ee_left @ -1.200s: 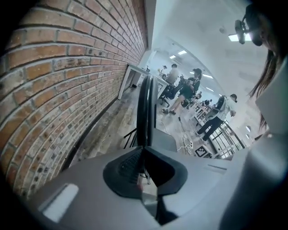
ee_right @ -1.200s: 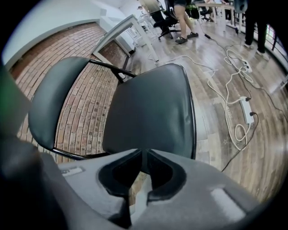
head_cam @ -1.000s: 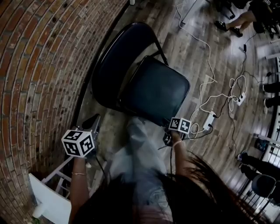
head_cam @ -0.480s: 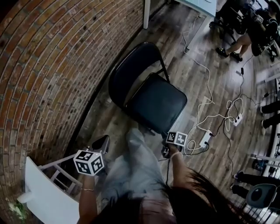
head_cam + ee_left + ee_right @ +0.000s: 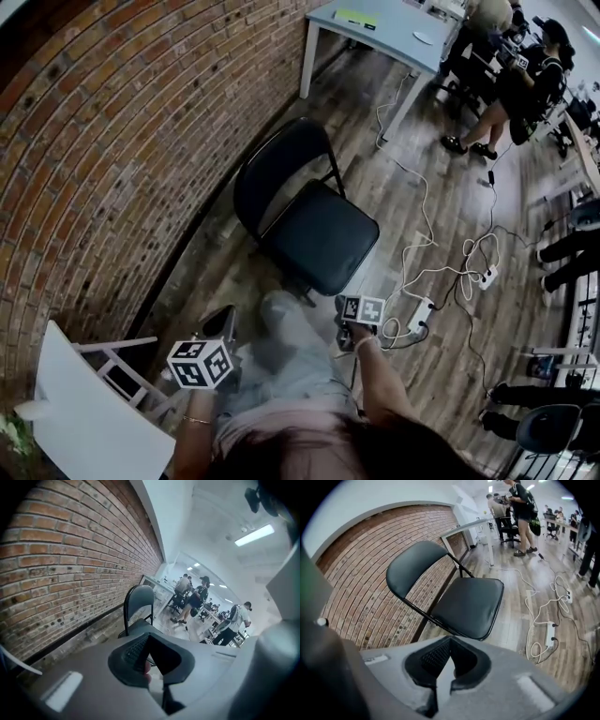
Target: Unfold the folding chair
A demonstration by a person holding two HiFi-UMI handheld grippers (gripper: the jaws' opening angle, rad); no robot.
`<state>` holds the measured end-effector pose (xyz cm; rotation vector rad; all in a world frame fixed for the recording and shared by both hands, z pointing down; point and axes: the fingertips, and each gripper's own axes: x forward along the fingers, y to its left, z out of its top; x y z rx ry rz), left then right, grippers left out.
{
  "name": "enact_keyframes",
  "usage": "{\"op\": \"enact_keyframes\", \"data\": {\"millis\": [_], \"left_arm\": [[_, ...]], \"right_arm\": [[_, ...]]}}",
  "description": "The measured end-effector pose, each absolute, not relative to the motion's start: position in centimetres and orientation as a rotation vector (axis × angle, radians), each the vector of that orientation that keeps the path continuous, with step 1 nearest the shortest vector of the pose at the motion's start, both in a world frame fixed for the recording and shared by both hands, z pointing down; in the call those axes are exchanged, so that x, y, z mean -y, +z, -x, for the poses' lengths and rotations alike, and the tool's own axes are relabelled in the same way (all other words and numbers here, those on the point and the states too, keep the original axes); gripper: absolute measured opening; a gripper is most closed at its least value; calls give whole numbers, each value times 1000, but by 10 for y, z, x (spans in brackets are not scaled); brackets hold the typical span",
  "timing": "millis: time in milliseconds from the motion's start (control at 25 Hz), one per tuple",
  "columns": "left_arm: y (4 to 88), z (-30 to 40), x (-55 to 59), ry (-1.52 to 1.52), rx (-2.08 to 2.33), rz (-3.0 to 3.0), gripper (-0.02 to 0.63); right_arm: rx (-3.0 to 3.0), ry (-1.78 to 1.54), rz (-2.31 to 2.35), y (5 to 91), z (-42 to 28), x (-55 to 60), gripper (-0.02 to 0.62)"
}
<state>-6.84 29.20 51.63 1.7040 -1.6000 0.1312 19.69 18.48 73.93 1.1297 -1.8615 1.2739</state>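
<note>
The black folding chair (image 5: 319, 234) stands unfolded on the wood floor beside the brick wall, seat down and backrest (image 5: 281, 173) up. My left gripper (image 5: 223, 323) is shut and empty, held near the person's body, short of the chair and to its left. My right gripper (image 5: 345, 323) is also shut and empty, just off the seat's near corner and apart from it. In the left gripper view the closed jaws (image 5: 149, 637) point past the chair (image 5: 138, 603). In the right gripper view the closed jaws (image 5: 450, 641) sit below the seat (image 5: 471, 604).
The brick wall (image 5: 112, 141) runs along the left. A white frame piece (image 5: 84, 412) stands at the lower left. White cables and a power strip (image 5: 419, 314) lie on the floor to the right. A pale desk (image 5: 375, 23) and several people are further back.
Both grippers have lifted and drawn back from the chair toward the person. The right gripper has left the seat's front edge. The chair stays unfolded in place.
</note>
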Motion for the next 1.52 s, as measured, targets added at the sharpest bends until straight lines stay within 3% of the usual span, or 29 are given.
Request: {"op": "enact_keyframes", "data": {"millis": [640,1520], "left_arm": [[481,39,-319,-9,1492,-1677,-3],[455,-125,-337,70,1410,-1797,-3]], "right_arm": [[2008,1128,-958,675,-181,-231,-8],[2082,1089,-921,632,-316,-320,-8]]}}
